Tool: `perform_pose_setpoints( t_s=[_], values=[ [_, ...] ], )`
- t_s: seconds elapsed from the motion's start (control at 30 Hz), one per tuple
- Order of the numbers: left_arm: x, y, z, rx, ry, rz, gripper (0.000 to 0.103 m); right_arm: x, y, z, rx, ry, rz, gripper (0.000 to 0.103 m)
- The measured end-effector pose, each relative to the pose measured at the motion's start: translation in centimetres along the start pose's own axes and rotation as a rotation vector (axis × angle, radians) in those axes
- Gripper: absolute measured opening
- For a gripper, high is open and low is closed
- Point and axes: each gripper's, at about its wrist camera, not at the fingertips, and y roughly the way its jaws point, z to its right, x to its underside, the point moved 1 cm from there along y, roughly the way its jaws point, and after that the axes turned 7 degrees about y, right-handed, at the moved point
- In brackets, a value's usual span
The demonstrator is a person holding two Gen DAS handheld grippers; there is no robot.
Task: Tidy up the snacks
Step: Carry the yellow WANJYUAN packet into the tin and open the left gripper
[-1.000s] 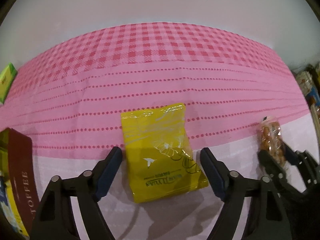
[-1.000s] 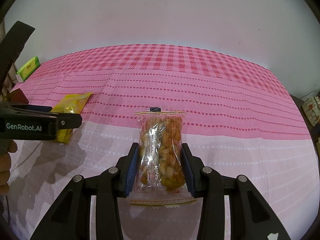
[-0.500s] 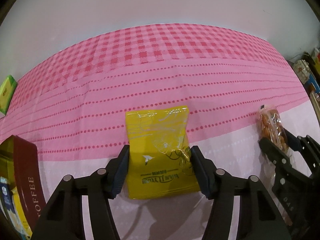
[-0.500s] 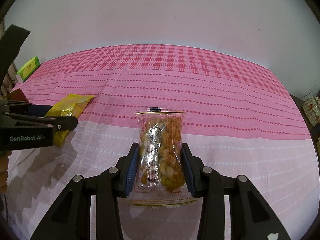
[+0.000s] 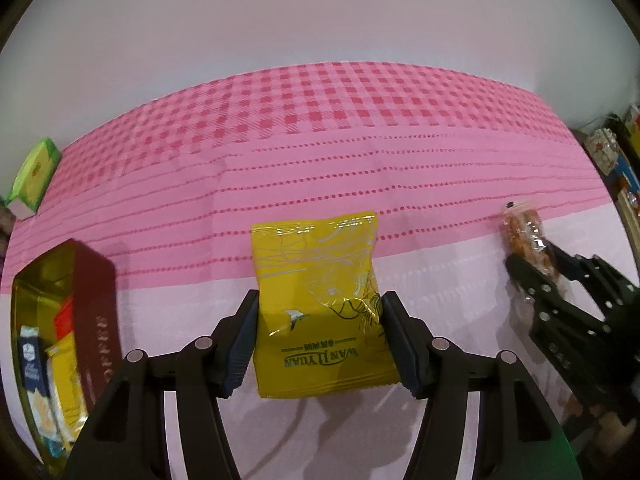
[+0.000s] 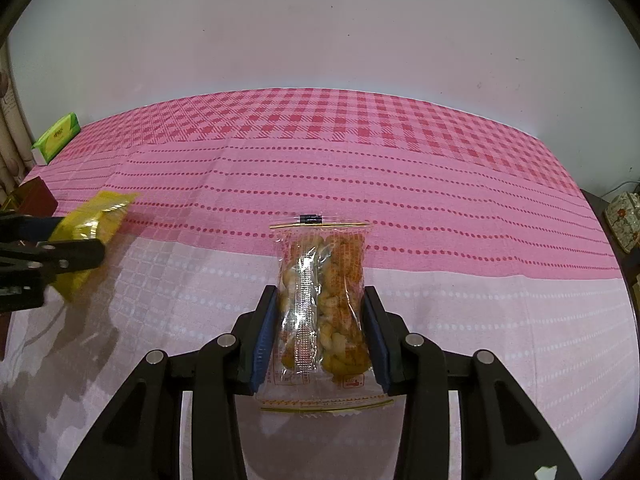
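Pink checked tablecloth (image 6: 360, 168), green box (image 6: 56, 138) at far-left corner, toffee tin (image 5: 96, 304)

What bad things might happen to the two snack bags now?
1. The left gripper pinches the yellow bag only by its side edges; the slippery foil might slide out on the way to the box.
2. The right gripper squeezes the clear bag of crunchy bits; pressing harder might crush them.
3. The box already holds packets, so the yellow bag might snag on its rim.
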Motion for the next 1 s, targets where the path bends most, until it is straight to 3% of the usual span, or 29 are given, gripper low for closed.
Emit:
perform_pose_setpoints(
  t_s=[0.3, 0.6, 1.0],
  values=[
    [1.1, -5.2, -2.5, -0.048, -0.012, 0.053, 0.06, 0.0, 0.0, 0.0, 0.0, 0.0, 0.0, 0.038],
    [3.4, -8.9, -8.1, -0.125, -0.079, 0.072, 0.06, 0.0, 0.0, -0.1, 0.005, -0.002, 0.0, 0.038],
    [7.5, -10.3, -15.9, -0.21, -0.183, 0.034, 0.06, 0.0, 0.0, -0.1, 0.009, -0.005, 0.001, 0.038]
  ],
)
